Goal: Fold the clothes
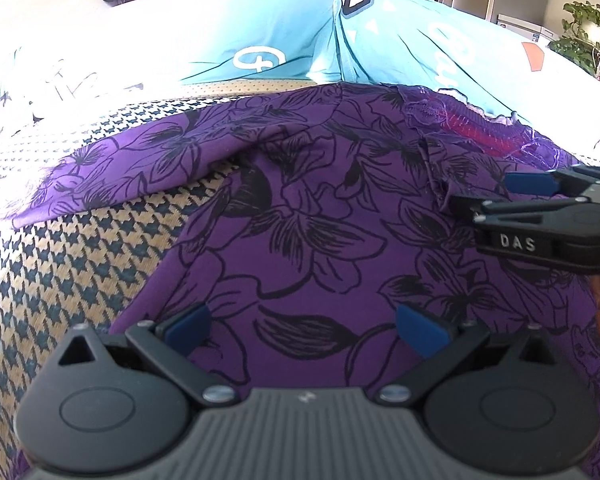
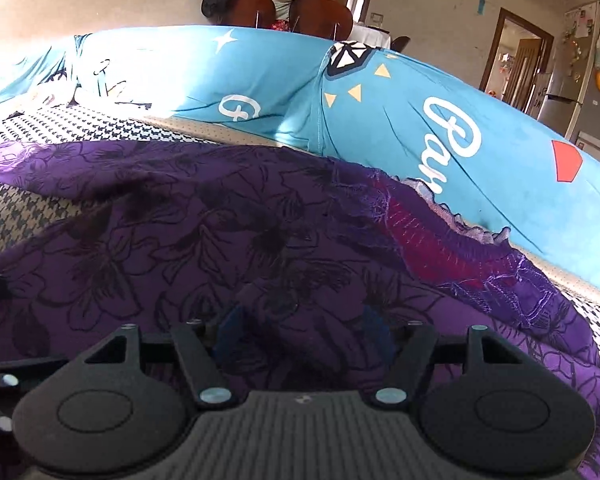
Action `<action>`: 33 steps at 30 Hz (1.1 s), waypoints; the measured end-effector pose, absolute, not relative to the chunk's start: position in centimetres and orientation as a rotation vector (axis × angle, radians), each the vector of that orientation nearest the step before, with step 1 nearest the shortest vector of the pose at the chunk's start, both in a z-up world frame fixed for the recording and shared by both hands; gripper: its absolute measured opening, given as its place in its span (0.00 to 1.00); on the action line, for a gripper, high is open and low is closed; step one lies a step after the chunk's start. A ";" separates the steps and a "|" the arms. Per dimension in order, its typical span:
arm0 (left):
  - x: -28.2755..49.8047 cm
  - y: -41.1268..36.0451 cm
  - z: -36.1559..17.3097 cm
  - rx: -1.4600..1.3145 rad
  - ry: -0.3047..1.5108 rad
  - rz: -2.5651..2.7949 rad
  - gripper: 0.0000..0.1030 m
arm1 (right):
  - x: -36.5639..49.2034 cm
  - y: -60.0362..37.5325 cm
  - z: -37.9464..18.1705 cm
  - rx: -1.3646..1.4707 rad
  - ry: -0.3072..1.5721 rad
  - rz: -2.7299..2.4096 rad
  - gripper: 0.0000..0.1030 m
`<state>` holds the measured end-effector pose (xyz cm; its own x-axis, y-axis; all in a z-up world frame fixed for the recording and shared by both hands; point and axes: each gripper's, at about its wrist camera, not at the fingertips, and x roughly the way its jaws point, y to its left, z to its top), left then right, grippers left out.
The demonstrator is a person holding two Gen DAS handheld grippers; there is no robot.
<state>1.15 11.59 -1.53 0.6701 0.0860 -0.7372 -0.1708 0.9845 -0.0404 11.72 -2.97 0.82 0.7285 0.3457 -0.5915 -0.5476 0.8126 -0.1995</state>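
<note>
Left gripper (image 1: 302,326) jaws spread wide above the purple floral garment (image 1: 320,220), pinching nothing. Right gripper (image 2: 302,334) jaws part-spread with purple cloth bunched between them. The garment lies on a houndstooth cover (image 1: 60,264), lace neckline (image 2: 440,232) toward the turquoise fabric (image 2: 260,76).
</note>
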 end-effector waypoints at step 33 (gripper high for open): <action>0.6 12.6 -1.1 -0.117 0.791 0.221 1.00 | 14.6 -5.8 6.7 0.186 0.546 0.618 0.07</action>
